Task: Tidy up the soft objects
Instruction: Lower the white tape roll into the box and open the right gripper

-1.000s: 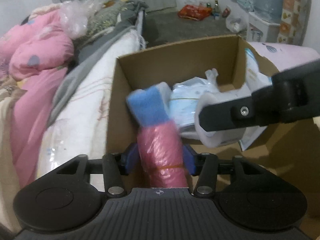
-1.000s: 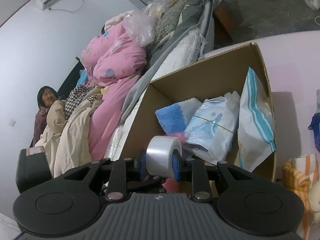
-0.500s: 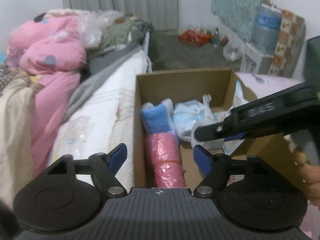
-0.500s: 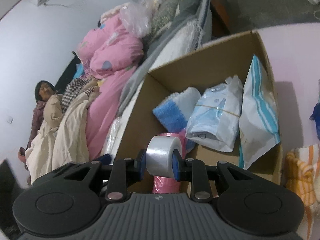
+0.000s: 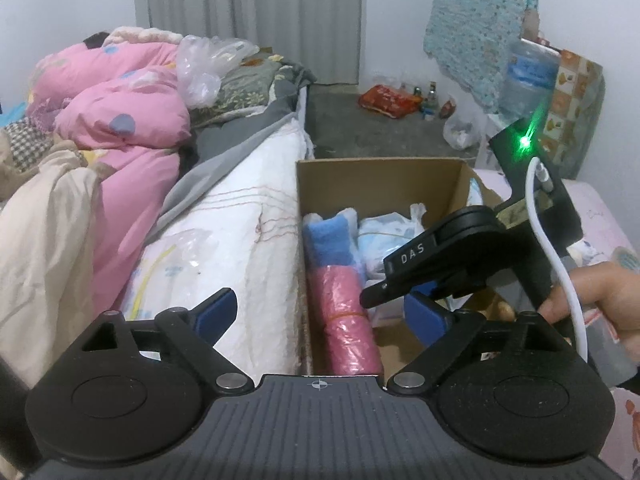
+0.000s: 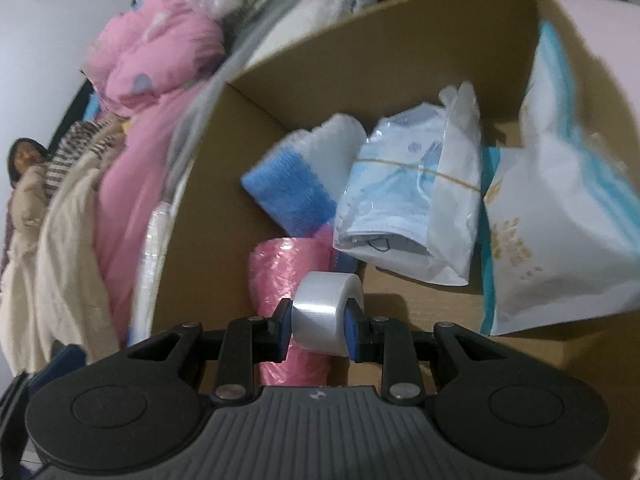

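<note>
One white roll (image 6: 326, 308) pinched in right tongs (image 6: 319, 329), left tongs (image 5: 322, 314) spread, four bundles in one box (image 6: 360, 60)

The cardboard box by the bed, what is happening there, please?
A person is packing soft items into the box with two handheld grippers. The right gripper is over the box, its jaws shut on a white roll. The left gripper is open and holds nothing, above the box's near edge. In the box lie a pink roll, a blue towel, a bag of masks and a white pouch.
</note>
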`<state>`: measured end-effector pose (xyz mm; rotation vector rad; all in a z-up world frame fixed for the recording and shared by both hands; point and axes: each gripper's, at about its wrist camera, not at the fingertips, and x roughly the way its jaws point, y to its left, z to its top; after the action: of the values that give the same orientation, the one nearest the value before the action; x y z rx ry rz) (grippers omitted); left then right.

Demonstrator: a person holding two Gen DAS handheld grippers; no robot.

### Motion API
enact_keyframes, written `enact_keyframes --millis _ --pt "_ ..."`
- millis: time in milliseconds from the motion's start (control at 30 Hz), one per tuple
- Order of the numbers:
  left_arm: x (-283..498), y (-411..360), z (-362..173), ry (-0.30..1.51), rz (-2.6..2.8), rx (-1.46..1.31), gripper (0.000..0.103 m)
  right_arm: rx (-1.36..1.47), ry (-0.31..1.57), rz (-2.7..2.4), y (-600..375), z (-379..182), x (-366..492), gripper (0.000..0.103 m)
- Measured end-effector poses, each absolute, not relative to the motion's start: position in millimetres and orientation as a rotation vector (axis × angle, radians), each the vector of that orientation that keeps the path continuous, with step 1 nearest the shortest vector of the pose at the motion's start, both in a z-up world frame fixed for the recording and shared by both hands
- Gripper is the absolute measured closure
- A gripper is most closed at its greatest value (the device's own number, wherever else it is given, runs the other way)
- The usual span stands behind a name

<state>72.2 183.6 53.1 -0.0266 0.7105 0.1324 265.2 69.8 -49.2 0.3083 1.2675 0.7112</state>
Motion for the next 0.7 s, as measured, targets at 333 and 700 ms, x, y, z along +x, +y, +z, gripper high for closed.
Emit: enact_keyframes --millis 333,700 --pt "68.4 195.3 51.3 0.714 0.150 -0.069 0.011 0.254 1.298 0.712 83.5 -52.4 262.5 0.044" --pt "66.3 198.3 51.6 0.712 0.152 -0.076 0.011 0.252 1.285 0.736 85.2 -43.0 259.5 0.023"
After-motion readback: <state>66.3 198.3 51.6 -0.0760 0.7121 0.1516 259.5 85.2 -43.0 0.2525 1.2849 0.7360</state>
